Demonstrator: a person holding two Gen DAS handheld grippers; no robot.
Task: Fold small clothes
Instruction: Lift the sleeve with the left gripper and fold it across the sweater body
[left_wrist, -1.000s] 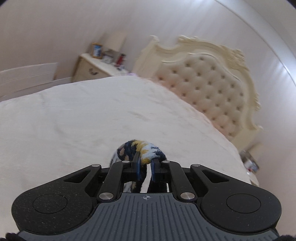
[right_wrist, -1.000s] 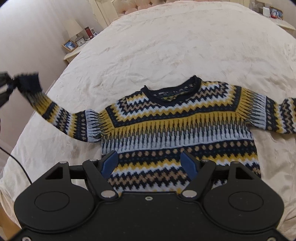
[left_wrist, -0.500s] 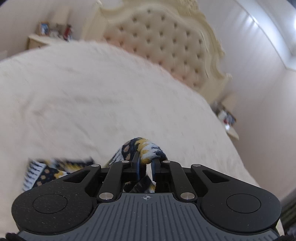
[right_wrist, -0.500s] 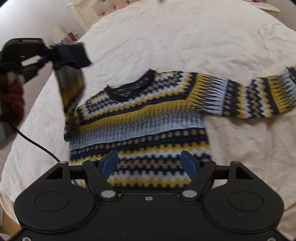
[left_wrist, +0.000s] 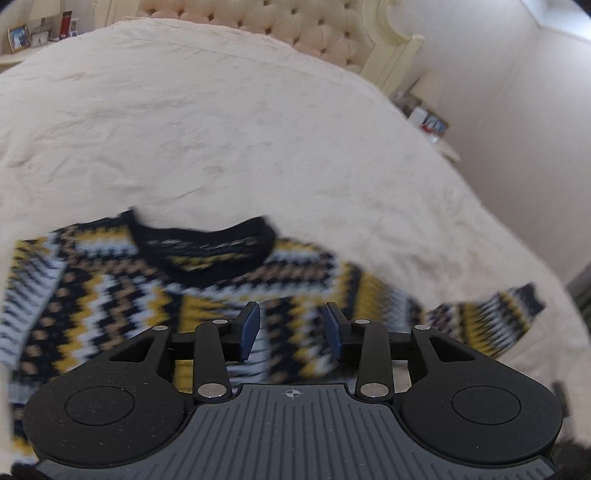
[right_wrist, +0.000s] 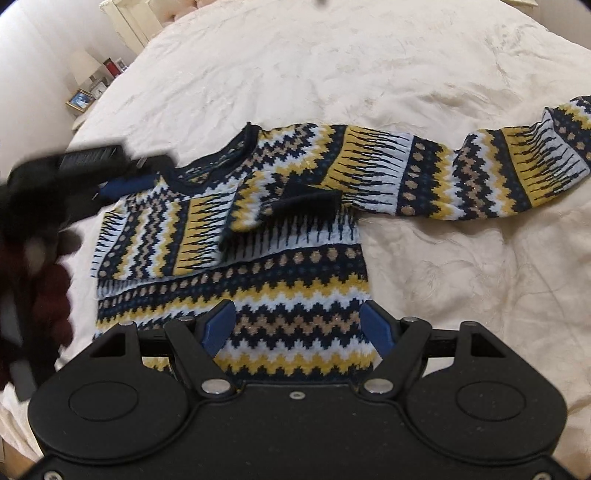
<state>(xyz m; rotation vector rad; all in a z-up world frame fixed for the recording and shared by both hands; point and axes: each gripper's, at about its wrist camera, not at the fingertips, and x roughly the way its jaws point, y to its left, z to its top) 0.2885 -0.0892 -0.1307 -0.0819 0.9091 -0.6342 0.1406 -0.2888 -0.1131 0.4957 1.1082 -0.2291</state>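
A small knitted sweater (right_wrist: 280, 280) in navy, yellow, white and tan lies flat on the cream bedspread (right_wrist: 369, 66). Its left sleeve (right_wrist: 207, 221) is folded across the chest, with the dark cuff (right_wrist: 306, 203) near the middle. Its right sleeve (right_wrist: 498, 173) lies stretched out to the right. My left gripper (left_wrist: 291, 328) is open and empty above the sweater (left_wrist: 207, 291); it also shows blurred in the right wrist view (right_wrist: 122, 181) at the sweater's left shoulder. My right gripper (right_wrist: 297, 325) is open and empty above the sweater's hem.
A tufted headboard (left_wrist: 295, 26) stands at the far end of the bed. Nightstands with picture frames (right_wrist: 81, 99) and small items (left_wrist: 432, 123) flank it. The bed's edge curves down at the left in the right wrist view.
My left gripper carried the left sleeve over the sweater's chest, opened and let it go. The sleeve now lies folded on the body. My right gripper stayed open near the hem.
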